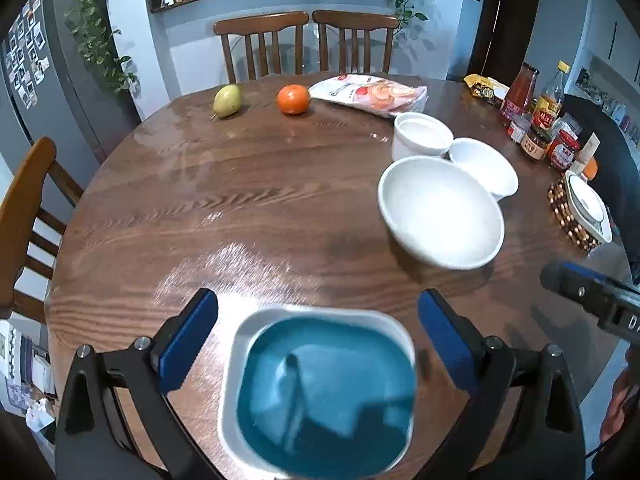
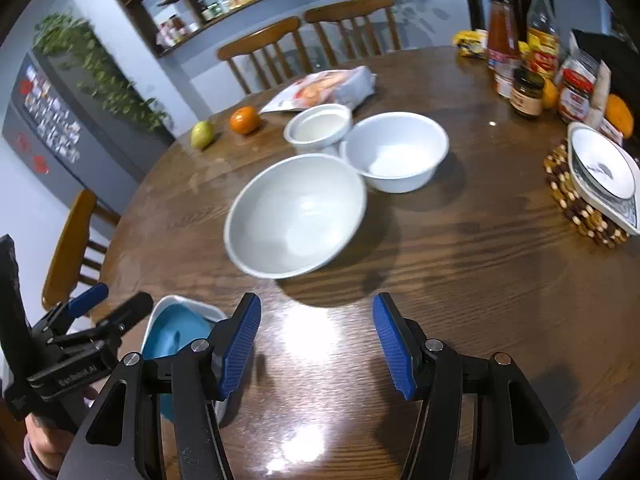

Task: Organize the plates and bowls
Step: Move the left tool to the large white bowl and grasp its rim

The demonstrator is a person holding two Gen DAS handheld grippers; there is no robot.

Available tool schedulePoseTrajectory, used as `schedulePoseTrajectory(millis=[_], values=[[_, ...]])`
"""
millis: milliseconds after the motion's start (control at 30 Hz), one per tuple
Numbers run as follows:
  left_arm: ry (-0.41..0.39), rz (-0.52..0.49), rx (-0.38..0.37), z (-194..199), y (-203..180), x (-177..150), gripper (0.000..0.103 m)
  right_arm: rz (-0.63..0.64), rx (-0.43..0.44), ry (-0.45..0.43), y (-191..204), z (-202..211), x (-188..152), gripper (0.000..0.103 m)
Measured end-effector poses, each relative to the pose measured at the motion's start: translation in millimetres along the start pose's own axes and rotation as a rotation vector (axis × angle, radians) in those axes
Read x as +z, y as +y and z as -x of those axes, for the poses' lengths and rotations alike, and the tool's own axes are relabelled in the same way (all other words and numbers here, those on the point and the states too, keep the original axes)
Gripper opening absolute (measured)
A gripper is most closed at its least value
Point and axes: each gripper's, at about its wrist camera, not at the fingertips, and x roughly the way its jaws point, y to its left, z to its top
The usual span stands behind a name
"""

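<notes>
A square dish with a white rim and blue inside (image 1: 324,392) sits on the wooden table at the near edge. My left gripper (image 1: 318,340) is open, its blue pads on either side of the dish and apart from it. The dish also shows in the right wrist view (image 2: 176,332). My right gripper (image 2: 316,344) is open and empty over bare table. A large white bowl (image 2: 296,214) lies ahead of it, with a second white bowl (image 2: 394,152) and a small white cup-like bowl (image 2: 320,128) behind. A patterned plate (image 2: 604,172) rests on a beaded trivet at the right.
A pear (image 1: 227,100), an orange (image 1: 293,99) and a food packet (image 1: 372,94) lie at the far side. Sauce bottles and jars (image 2: 528,56) crowd the far right. Wooden chairs (image 1: 264,44) ring the table (image 1: 248,208). The left gripper's body (image 2: 80,340) shows at the right view's left.
</notes>
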Motion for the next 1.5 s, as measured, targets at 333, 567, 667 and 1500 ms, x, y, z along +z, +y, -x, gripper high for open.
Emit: schedulePoseTrajectory(millis=[333,567,667,1500], values=[[0.009,-0.021,0.010,-28.0,-27.0,29.5,0.100,-0.038,-0.019,0.004,-30.3,-9.0,21.3,0.059],[0.047,-0.014,0.030,-55.9,-36.2,46.6,0.100,-0.024,-0.019,0.021,-38.7,-30.1,44.6,0.059],[0.079,-0.008,0.034,-71.7,-38.7,51.4,0.099,-0.022,-0.009,0.049,-40.1,-46.3,52.0,0.059],[0.182,-0.065,-0.054,-115.2,-58.4,52.6,0.014,-0.013,0.079,0.148,-33.9,-96.7,61.4,0.016]])
